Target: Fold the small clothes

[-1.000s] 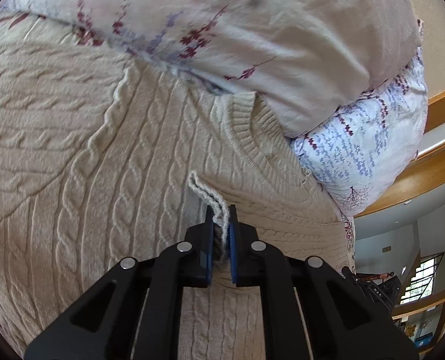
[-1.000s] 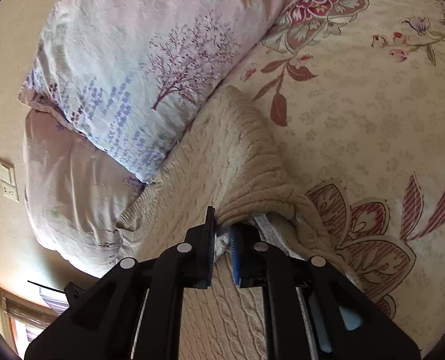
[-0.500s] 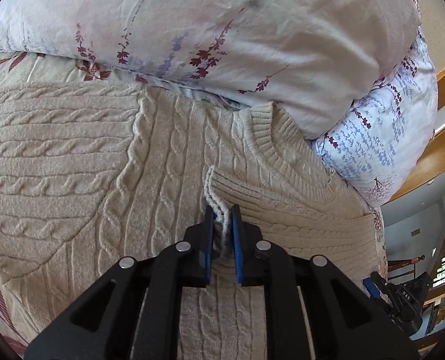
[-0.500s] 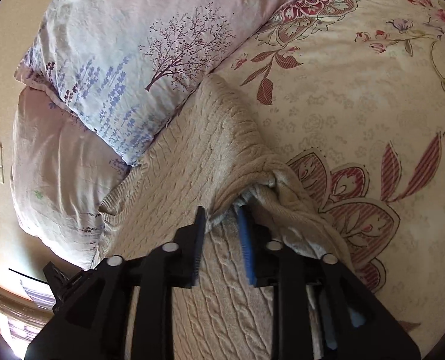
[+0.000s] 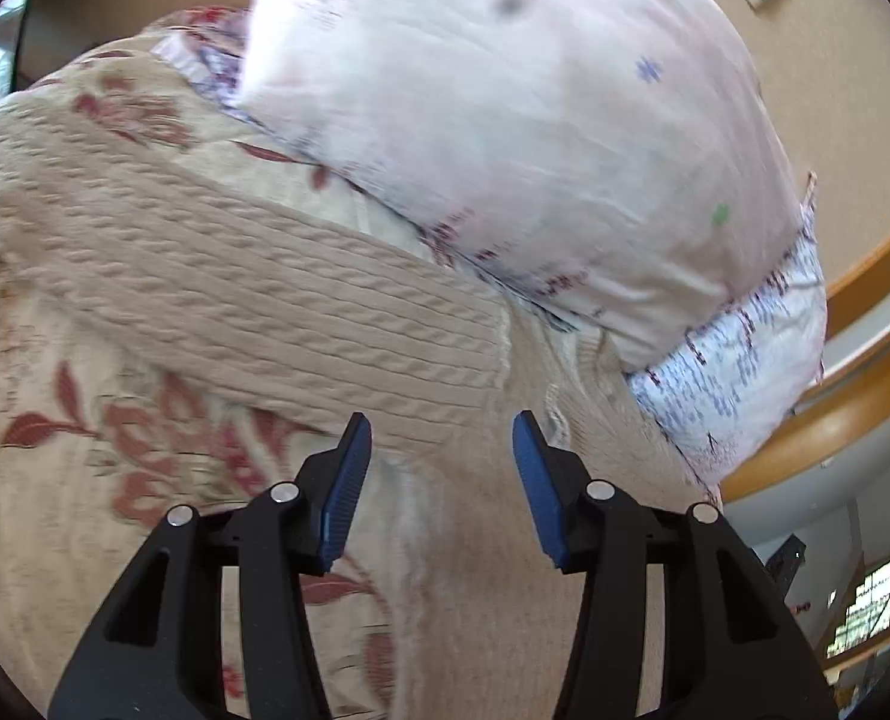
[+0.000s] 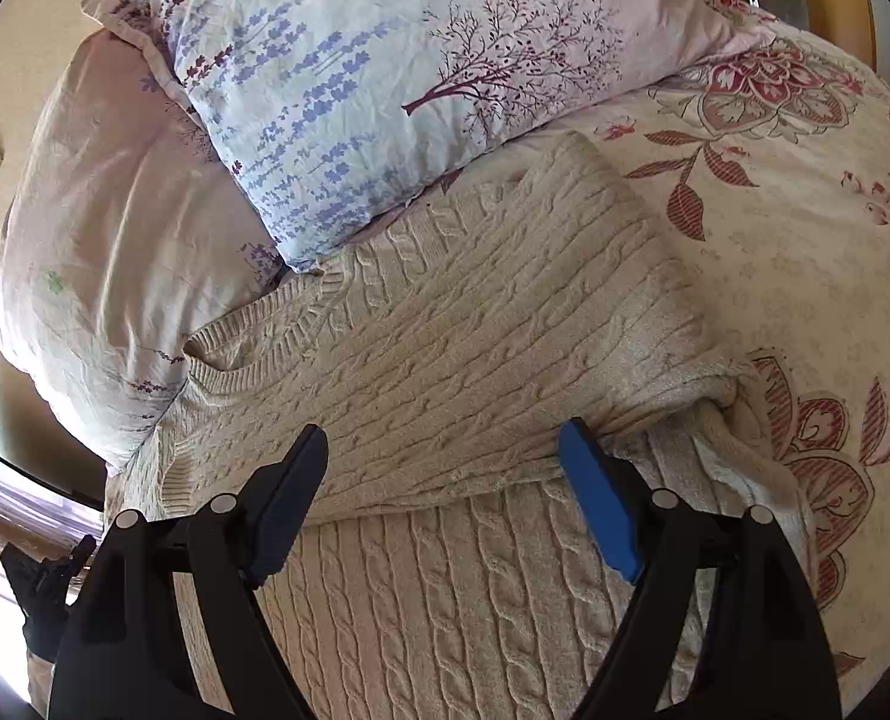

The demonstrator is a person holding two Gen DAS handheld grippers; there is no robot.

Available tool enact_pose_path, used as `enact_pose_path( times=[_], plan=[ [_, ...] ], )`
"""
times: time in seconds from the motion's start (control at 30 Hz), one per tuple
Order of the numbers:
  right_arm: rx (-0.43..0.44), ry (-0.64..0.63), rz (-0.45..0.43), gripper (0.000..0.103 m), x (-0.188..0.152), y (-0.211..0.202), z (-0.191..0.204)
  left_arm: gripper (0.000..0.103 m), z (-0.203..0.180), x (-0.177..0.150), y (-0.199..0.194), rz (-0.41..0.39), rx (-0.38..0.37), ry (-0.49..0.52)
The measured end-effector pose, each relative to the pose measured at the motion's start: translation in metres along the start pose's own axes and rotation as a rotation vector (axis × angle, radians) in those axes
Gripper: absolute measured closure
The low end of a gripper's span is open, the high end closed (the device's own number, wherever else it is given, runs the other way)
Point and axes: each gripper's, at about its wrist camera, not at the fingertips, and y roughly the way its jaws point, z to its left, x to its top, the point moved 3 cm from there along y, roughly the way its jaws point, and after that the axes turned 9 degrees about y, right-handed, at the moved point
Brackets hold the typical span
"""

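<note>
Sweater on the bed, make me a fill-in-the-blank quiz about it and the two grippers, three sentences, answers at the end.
1. The left gripper has its jaws ____.
2. The right gripper holds ____ between its pads.
3. The sweater has one sleeve folded across its ____, below the pillows on the bedspread.

Missing words: open; nothing; body

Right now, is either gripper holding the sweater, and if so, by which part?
Nothing is held. The left gripper and the right gripper both have their jaws wide apart above the cream cable-knit sweater, gripping no part of it.
</note>
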Motion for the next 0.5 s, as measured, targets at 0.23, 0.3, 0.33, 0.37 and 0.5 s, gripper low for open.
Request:
enact_pose_path(
  times=[0.23,0.3,0.33,0.37,0.5],
  plan=[
    [0.051,0.052,0.055,0.010,-0.013,-0.005,-0.005,0.054,0.106,0.001,-0.030,-0.078,0.133,-0.347],
    [0.060,0.056,0.066,0.010,-0.016,-0.007,-0.005,0.056,0.117,0.002,-0.031,-0.106,0.121,-0.399],
    [0.065,0.057,0.071,0.010,-0.016,-0.007,-0.005,0.057,0.121,0.004,-0.031,-0.120,0.121,-0.415],
    [0.072,0.058,0.077,0.010,-0.017,-0.009,-0.005,0.057,0.124,0.007,-0.031,-0.132,0.124,-0.431],
    [0.103,0.054,0.076,0.010,-0.019,-0.014,-0.002,0.062,0.140,0.018,-0.029,-0.196,0.137,-0.513]
  ],
)
